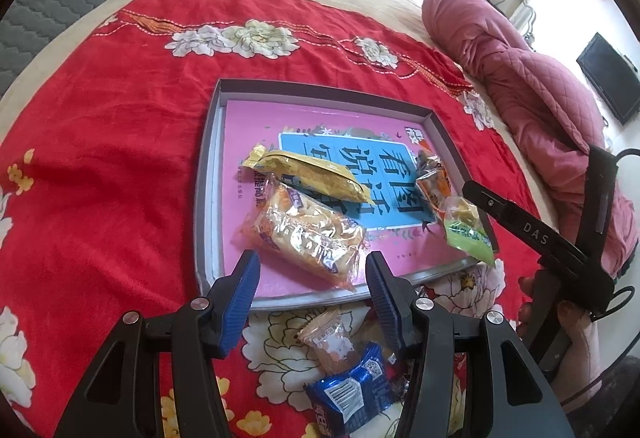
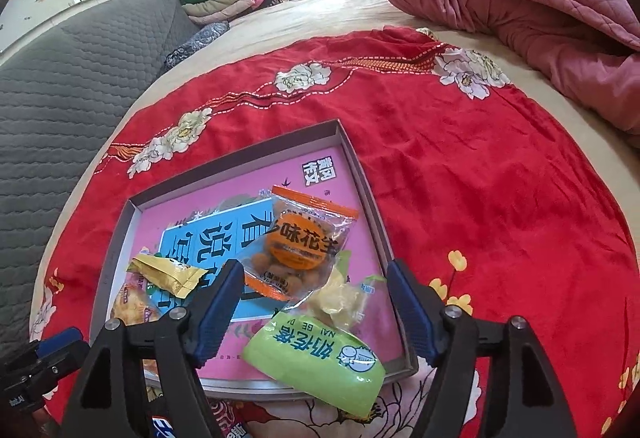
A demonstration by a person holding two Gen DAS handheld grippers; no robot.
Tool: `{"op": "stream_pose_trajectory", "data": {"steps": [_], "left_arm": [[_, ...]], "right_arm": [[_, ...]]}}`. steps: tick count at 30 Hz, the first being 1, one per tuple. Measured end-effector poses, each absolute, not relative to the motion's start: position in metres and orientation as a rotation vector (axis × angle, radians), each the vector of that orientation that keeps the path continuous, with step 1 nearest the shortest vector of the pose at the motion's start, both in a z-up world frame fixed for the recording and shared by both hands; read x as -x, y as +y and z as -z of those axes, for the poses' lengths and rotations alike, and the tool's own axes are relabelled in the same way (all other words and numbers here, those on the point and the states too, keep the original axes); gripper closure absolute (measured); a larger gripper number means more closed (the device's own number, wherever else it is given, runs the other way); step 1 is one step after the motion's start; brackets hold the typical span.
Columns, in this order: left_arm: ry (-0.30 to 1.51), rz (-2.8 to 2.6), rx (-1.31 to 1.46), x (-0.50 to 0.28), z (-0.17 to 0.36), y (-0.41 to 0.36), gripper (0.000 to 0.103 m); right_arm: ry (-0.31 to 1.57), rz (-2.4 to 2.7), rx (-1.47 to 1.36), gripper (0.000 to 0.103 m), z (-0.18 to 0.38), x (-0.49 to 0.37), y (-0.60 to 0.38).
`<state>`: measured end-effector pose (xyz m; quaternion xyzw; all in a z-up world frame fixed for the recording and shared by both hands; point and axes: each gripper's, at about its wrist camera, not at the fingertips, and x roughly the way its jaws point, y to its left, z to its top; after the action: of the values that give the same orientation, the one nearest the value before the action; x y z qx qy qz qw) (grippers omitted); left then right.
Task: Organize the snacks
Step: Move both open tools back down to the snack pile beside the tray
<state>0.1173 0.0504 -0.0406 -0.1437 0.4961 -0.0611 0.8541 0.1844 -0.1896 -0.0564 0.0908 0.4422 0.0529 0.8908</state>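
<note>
Right wrist view: green packet released at the tray's near edge

The right gripper (image 2: 316, 310) is seen spread wide, empty, above the green packet (image 2: 316, 362), which overhangs the tray's (image 2: 362, 174) near rim. It should be nudged fully inside the tray. The left gripper (image 1: 312, 290) is held half open, empty, over the tray's near edge.

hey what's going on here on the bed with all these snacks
A person with a handheld gripper in each hand is sorting snack packets into a shallow grey tray on a red floral blanket. Four packets are in it: yellow, clear orange, orange peanut, and green overhanging the near rim. Both the left gripper and right gripper are open, holding nothing. A blue packet and a small clear one still lie outside.
</note>
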Motion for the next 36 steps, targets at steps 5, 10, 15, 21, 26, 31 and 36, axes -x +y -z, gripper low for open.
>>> {"op": "stream_pose_trajectory", "data": {"steps": [5, 10, 15, 21, 26, 31, 36], "left_arm": [[1.045, 0.130, 0.320, -0.109, 0.038, 0.056, 0.046], [1.052, 0.125, 0.318, -0.101, 0.037, 0.057, 0.046], [1.046, 0.126, 0.307, -0.095, 0.033, 0.055, 0.046], [1.034, 0.145, 0.276, -0.085, 0.025, 0.049, 0.046], [1.034, 0.154, 0.272, -0.077, 0.021, 0.048, 0.045], [1.042, 0.152, 0.277, -0.071, 0.022, 0.049, 0.045], [1.051, 0.154, 0.279, -0.065, 0.023, 0.050, 0.045]], "right_arm": [[0.883, -0.122, -0.182, 0.019, 0.044, -0.173, -0.191], [0.828, -0.149, -0.146, 0.015, 0.024, -0.155, -0.188], [0.794, -0.186, -0.124, 0.010, 0.010, -0.138, -0.183], [0.782, -0.199, -0.126, 0.007, 0.002, -0.124, -0.181], [0.783, -0.216, -0.142, 0.004, -0.002, -0.113, -0.184], [0.802, -0.259, -0.178, 0.002, -0.001, -0.105, -0.188], [0.837, -0.300, -0.160, 0.002, 0.003, -0.100, -0.185]]}}
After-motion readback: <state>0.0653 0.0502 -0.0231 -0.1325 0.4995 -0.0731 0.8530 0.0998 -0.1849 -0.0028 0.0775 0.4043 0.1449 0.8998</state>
